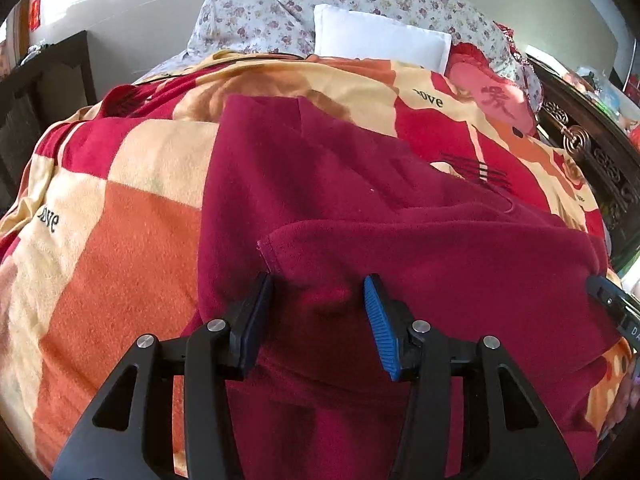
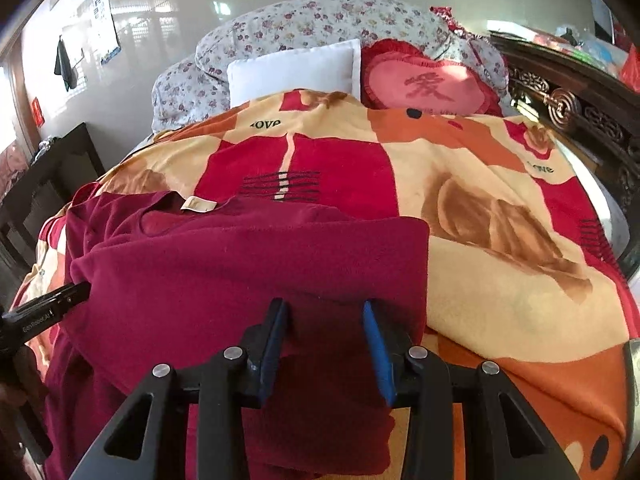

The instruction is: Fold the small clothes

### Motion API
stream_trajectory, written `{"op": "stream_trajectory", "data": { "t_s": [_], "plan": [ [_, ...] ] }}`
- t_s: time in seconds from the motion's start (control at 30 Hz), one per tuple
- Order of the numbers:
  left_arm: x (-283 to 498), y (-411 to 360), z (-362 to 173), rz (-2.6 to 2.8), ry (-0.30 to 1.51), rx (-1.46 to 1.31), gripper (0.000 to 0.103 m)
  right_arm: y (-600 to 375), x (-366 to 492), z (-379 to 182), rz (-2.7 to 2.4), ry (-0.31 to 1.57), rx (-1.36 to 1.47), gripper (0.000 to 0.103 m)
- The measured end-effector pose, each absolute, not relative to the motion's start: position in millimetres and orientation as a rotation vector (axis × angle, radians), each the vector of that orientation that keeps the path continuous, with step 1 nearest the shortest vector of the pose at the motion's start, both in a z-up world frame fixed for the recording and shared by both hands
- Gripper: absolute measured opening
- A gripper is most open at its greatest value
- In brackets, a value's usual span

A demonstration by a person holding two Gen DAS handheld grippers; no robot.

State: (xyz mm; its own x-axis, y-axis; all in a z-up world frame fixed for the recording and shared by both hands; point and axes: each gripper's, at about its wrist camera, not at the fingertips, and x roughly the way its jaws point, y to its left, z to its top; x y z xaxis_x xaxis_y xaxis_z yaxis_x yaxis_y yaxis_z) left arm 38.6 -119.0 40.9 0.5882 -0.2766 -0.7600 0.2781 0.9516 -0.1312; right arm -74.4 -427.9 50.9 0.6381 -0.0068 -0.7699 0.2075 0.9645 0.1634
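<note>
A home bedroom: a bed with patterned blanket (image 2: 500, 280), floral quilt (image 2: 320, 24), pillows and carved headboard (image 2: 560, 104).

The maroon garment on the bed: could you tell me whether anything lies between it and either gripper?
Nothing visible does. The left gripper and right gripper both hang open directly over the maroon garment, with only its own folded layer beneath them on the blanket.
</note>
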Motion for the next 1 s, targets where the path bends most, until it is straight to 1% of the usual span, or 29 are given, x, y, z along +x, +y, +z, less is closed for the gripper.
{"op": "stream_trajectory", "data": {
  "t_s": [0.27, 0.4, 0.77, 0.87, 1.0],
  "plan": [
    [36.2, -118.9, 39.5, -0.315, 0.872, 0.018, 0.049, -425.5, -93.0, 64.2, -0.147, 0.83, 0.26, 0.037],
    [34.8, -120.0, 37.7, -0.308, 0.862, 0.024, 0.05, -419.8, -103.3, 71.3, -0.164, 0.805, 0.218, 0.037],
    [33.4, -123.3, 32.8, -0.312, 0.836, 0.037, 0.053, -423.4, -105.8, 42.8, -0.168, 0.851, 0.215, 0.037],
    [33.4, -122.7, 35.1, -0.316, 0.85, 0.041, 0.053, -425.7, -106.3, 43.8, -0.163, 0.856, 0.224, 0.038],
    [26.3, -109.5, 46.2, -0.318, 0.902, 0.011, 0.052, -425.2, -118.1, 59.8, -0.161, 0.853, 0.233, 0.038]
  ]
}}
